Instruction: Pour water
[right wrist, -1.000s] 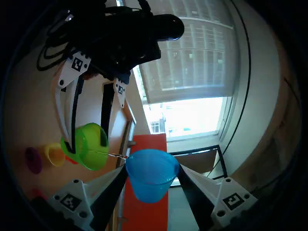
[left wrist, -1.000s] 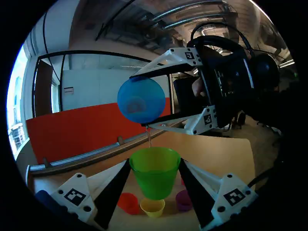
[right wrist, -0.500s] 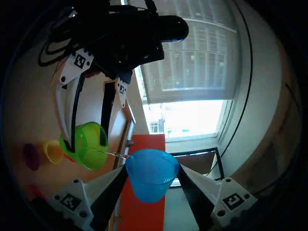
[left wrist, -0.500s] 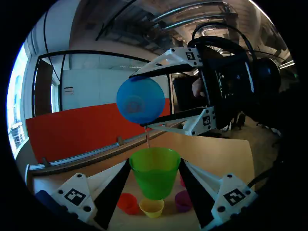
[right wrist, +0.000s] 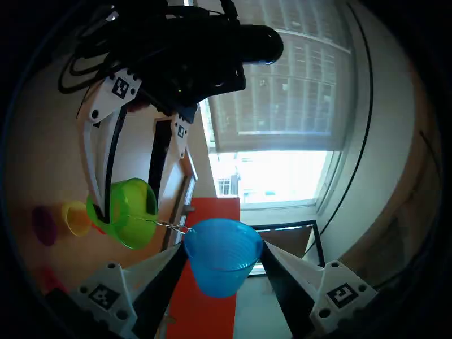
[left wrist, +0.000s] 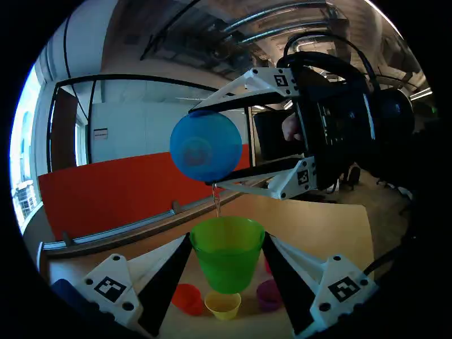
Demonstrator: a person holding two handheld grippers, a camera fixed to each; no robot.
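My right gripper [right wrist: 223, 247] clamps the blue cup [right wrist: 220, 268] tipped just above the green cup [left wrist: 227, 264], which my left gripper [left wrist: 226, 242] squeezes upright, so the thin water stream [left wrist: 216, 202] lands inside.

Riding close behind the left gripper [left wrist: 227, 240], looking level over the green cup [left wrist: 227, 263] and the table [left wrist: 322, 220] toward an orange wall [left wrist: 113, 192]. Sitting just behind the right gripper [right wrist: 223, 248], rolled sideways, looking past the blue cup [right wrist: 222, 265] toward a bright window [right wrist: 271, 175]. Sharing both cups and the table, and facing one another at close range.
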